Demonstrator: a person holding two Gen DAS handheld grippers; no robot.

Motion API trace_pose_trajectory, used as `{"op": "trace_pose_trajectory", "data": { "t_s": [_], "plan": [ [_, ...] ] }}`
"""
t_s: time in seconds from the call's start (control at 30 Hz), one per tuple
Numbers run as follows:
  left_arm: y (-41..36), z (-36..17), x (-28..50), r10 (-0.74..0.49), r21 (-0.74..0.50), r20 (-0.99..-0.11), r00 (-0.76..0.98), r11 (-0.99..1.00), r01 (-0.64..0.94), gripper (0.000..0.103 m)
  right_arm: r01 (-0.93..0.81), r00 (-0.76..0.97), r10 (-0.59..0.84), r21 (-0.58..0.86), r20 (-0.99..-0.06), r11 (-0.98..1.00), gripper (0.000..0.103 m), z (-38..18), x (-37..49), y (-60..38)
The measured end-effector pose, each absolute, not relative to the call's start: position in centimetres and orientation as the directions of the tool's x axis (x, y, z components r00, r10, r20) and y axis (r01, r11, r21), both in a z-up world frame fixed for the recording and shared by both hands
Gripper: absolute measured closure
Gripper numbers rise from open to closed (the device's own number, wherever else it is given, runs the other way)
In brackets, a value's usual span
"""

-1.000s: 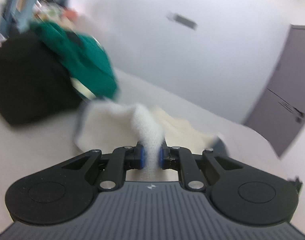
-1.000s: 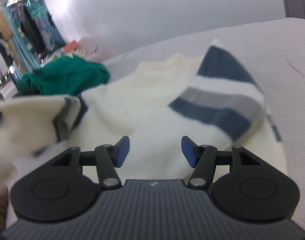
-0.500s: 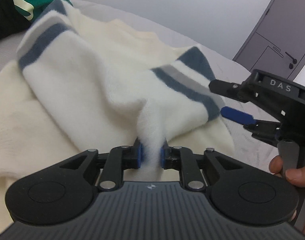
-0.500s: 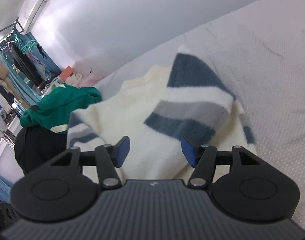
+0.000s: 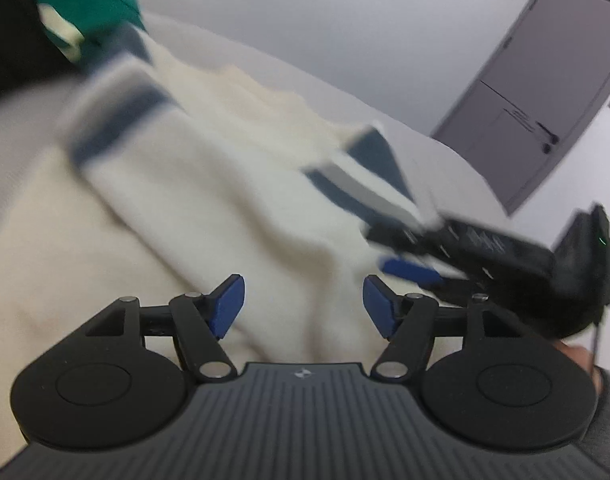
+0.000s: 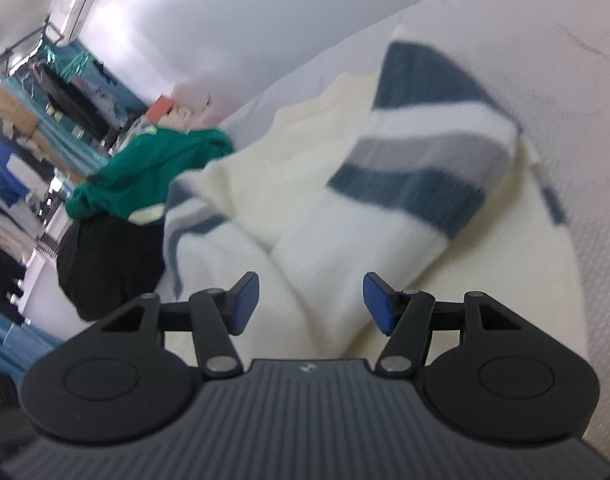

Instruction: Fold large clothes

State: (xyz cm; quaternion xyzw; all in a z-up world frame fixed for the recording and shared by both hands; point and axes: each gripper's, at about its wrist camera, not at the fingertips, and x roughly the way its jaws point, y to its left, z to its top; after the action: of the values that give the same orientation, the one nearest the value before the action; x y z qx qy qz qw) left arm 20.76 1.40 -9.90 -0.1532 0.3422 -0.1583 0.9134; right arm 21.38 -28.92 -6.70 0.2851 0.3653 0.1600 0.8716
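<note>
Under both claws: cream sweater [image 5: 209, 216] | left claw [image 5: 303, 304] opening, empty | right claw [image 6: 311, 300] opening, empty

Pale grey bed [image 6: 577, 92] carries a cream sweater [image 6: 305, 208] spread flat, striped sleeves folded over it; green garment [image 6: 153, 168] and black pile [image 6: 101, 264] beside.

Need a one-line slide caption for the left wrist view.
Left gripper jaws opening above cream sweater with both striped sleeves folded in; right gripper alongside.
</note>
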Motion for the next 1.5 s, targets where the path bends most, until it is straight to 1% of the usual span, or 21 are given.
{"op": "trace_pose_trajectory", "data": {
  "t_s": [0.03,0.07,0.17,0.23,0.37,0.5,0.6,0.63,0.67,0.7,0.73,0.77,0.83,0.93,1.07,1.13,1.27,1.37,1.5],
  "plan": [
    [2.4,-9.9,21.3,-0.355,-0.356,-0.575,0.737,0.92,0.165,0.031,-0.076,0.672,0.494,0.613,-0.552,0.787,0.033,-6.8,21.4,-28.6],
    [3.2,-9.9,21.8,-0.319,-0.336,-0.581,0.749,0.932,0.137,0.031,-0.081,0.66,0.504,0.614,-0.558,0.785,0.031,-6.9,21.4,-28.1],
    [6.8,-11.4,25.1,-0.236,-0.354,-0.62,0.748,0.935,0.002,0.031,-0.089,0.632,0.516,0.607,-0.578,0.789,0.03,-7.4,21.3,-27.2],
    [8.8,-12.5,27.5,-0.205,-0.38,-0.638,0.742,0.922,-0.073,0.031,-0.09,0.617,0.51,0.59,-0.599,0.802,0.03,-7.7,21.5,-26.7],
    [12.0,-14.4,30.7,-0.213,-0.452,-0.642,0.737,0.881,-0.139,0.031,-0.085,0.57,0.504,0.564,-0.649,0.822,0.03,-8.7,21.9,-25.8],
    [13.7,-15.8,32.4,-0.269,-0.535,-0.617,0.74,0.832,-0.144,0.031,-0.104,0.517,0.492,0.52,-0.7,0.848,0.03,-10.0,21.8,-24.5],
    [13.9,-16.2,33.5,-0.286,-0.551,-0.593,0.753,0.826,-0.12,0.032,-0.117,0.518,0.491,0.511,-0.701,0.852,0.031,-10.3,22.1,-24.0],
    [13.9,-16.3,33.8,-0.289,-0.551,-0.588,0.755,0.827,-0.112,0.034,-0.119,0.524,0.49,0.509,-0.697,0.852,0.039,-10.2,22.1,-24.0],
    [13.7,-16.3,34.1,-0.291,-0.551,-0.585,0.757,0.828,-0.108,0.043,-0.126,0.533,0.489,0.508,-0.69,0.852,0.047,-10.0,22.1,-23.9],
    [13.7,-16.1,34.2,-0.291,-0.551,-0.582,0.76,0.828,-0.105,0.051,-0.138,0.536,0.49,0.502,-0.688,0.854,0.058,-9.9,22.1,-23.8],
    [13.8,-16.0,34.2,-0.289,-0.552,-0.58,0.761,0.827,-0.106,0.069,-0.142,0.545,0.483,0.492,-0.685,0.859,0.067,-9.6,22.0,-23.8],
    [14.0,-15.8,34.1,-0.287,-0.556,-0.577,0.765,0.824,-0.11,0.084,-0.146,0.56,0.474,0.482,-0.679,0.864,0.07,-9.3,21.9,-23.7],
    [14.6,-15.3,33.9,-0.295,-0.582,-0.551,0.781,0.806,-0.106,0.094,-0.164,0.578,0.476,0.478,-0.662,0.863,0.076,-8.5,21.9,-23.7],
    [15.9,-14.0,33.2,-0.302,-0.626,-0.497,0.814,0.774,-0.094,0.095,-0.204,0.61,0.508,0.499,-0.608,0.842,0.078,-7.0,21.6,-23.9],
    [17.9,-12.4,32.1,-0.304,-0.693,-0.416,0.857,0.717,-0.082,0.095,-0.283,0.663,0.535,0.487,-0.523,0.826,0.082,-4.5,21.1,-23.8],
    [18.6,-12.2,32.1,-0.288,-0.696,-0.404,0.868,0.713,-0.087,0.095,-0.301,0.68,0.533,0.471,-0.503,0.829,0.089,-3.9,21.5,-23.7],
    [19.0,-13.2,32.7,-0.267,-0.688,-0.432,0.862,0.715,-0.124,0.095,-0.303,0.686,0.518,0.447,-0.511,0.842,0.09,-4.0,23.4,-23.5],
    [18.6,-13.7,33.2,-0.248,-0.649,-0.48,0.842,0.746,-0.15,0.095,-0.284,0.683,0.472,0.393,-0.557,0.875,0.091,-4.8,24.6,-22.8],
    [18.1,-15.1,35.1,-0.227,-0.6,-0.545,0.807,0.778,-0.186,0.095,-0.216,0.646,0.425,0.382,-0.635,0.899,0.091,-7.6,26.5,-22.7]
  ]
}}
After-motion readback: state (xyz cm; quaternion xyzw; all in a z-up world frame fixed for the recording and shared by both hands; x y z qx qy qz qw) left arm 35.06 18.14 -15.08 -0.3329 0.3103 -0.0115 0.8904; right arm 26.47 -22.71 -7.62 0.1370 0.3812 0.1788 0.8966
